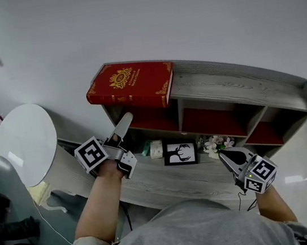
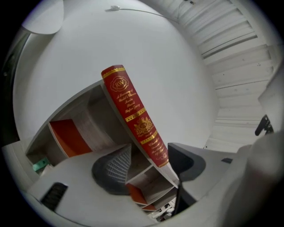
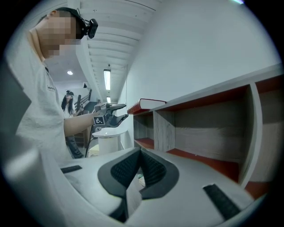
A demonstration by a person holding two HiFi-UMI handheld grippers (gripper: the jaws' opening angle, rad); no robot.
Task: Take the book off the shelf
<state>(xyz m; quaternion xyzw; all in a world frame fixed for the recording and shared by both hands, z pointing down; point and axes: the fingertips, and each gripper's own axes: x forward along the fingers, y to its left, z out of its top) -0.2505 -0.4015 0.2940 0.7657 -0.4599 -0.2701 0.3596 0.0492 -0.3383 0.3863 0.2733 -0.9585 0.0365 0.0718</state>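
So the red book [image 1: 131, 85] is lying flat on the top board of the shelf [image 1: 233, 81], right at its left end, with one corner looking like it's poking a bit past the edge. The left gripper [image 1: 121, 129] is hovering in front of it with its jaws standing apart. In the left gripper view the gold-printed spine is lining up in the gap, but the pads aren't touching it, so nothing's being held. The right gripper [image 1: 229, 159] is hanging low over the surface [image 1: 173, 179] with its jaws pressed together and nothing in them. What I'd be worrying about: that's a fat hardback, so pinching just one edge is asking for it to sag and slip out once it leaves the board. A jaw bumping the spine instead of straddling it could also be shoving the book back to the wall or off the open end. If it drops, it's landing on the stuff below. As for storage, the red-lined compartments [image 1: 216, 121] are looking empty from here, though their back corners are hiding in shadow. A framed deer picture [image 1: 180, 153], a small box [image 1: 155, 148] and some flowers [image 1: 216, 143] are sitting under them.
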